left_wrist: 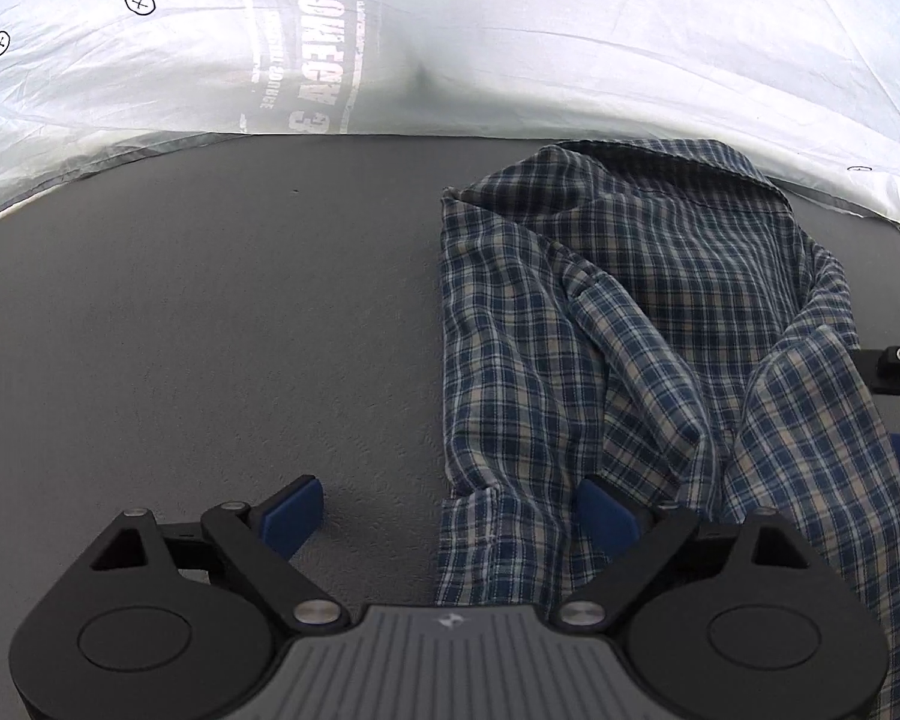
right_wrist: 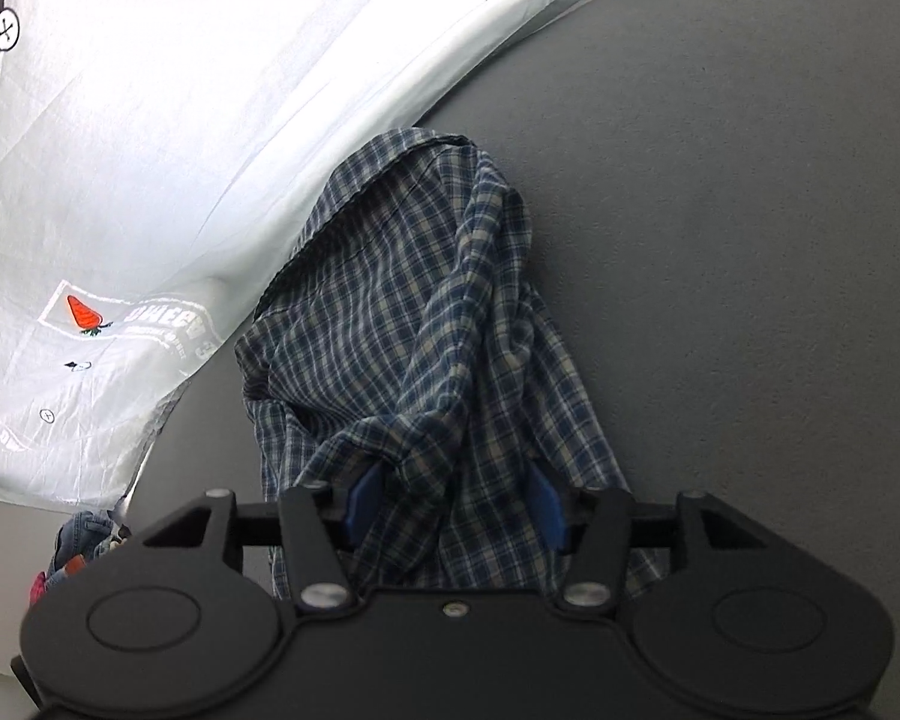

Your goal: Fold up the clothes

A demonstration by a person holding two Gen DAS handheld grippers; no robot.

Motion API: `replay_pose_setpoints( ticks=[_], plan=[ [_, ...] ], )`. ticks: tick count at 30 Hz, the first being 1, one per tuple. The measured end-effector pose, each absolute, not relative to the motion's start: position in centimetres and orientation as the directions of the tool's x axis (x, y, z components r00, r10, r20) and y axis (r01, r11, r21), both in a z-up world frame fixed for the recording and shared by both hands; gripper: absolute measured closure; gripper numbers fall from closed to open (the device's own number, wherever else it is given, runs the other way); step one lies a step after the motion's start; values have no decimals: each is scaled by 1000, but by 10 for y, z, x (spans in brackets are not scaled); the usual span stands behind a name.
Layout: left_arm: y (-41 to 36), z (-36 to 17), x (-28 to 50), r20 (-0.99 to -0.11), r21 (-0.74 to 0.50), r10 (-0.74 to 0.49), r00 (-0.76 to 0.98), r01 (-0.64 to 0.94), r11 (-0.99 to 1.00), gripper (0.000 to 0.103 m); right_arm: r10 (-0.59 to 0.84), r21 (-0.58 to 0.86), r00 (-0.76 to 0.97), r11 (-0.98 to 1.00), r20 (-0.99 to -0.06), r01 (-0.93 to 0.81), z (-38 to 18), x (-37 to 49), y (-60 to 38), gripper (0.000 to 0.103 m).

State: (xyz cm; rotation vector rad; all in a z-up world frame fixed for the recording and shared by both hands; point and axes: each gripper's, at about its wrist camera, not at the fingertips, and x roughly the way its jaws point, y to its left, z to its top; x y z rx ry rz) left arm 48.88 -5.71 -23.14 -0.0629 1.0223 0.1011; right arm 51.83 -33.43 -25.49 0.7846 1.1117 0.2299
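Thin woven cotton, blue plaid shirt [left_wrist: 648,324]: light, limp, likely to slump; best pinched at hem or collar edge. It lay rumpled on the grey counter [left_wrist: 210,330]. Left tool [left_wrist: 450,510] spread wide, low at the shirt's near edge. Right tool [right_wrist: 453,501] spread, cloth bunched between its pads, not clamped.
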Motion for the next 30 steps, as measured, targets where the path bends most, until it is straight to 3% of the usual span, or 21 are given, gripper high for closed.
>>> replay_pose_setpoints(
  ticks=[5,8,10,13,19,24,29,30],
  plan=[
    [-57,-232,489,-853,-2,59,519,-116,993,9,625,775,469,573,-624,268,-265,533,-348,43],
    [-56,-233,490,-854,-2,59,518,-116,993,7,666,814,471,508,-579,283,-272,545,-347,45],
    [-55,-234,490,-854,-1,61,517,-120,993,6,665,822,484,493,-568,287,-273,555,-347,57],
    [-56,-235,491,-852,3,65,519,-121,993,5,644,821,514,497,-566,282,-270,575,-348,89],
    [-55,-237,492,-848,4,68,526,-122,993,1,576,784,561,569,-595,247,-256,616,-354,95],
    [-54,-236,491,-850,-3,70,523,-137,991,1,549,752,583,637,-598,171,-227,627,-363,85],
    [-49,-225,482,-837,5,88,540,-154,988,1,616,685,472,727,-631,-32,-200,578,-329,47],
    [-49,-223,480,-834,7,93,544,-157,988,1,625,681,449,731,-638,-50,-201,561,-323,47]
  ],
)
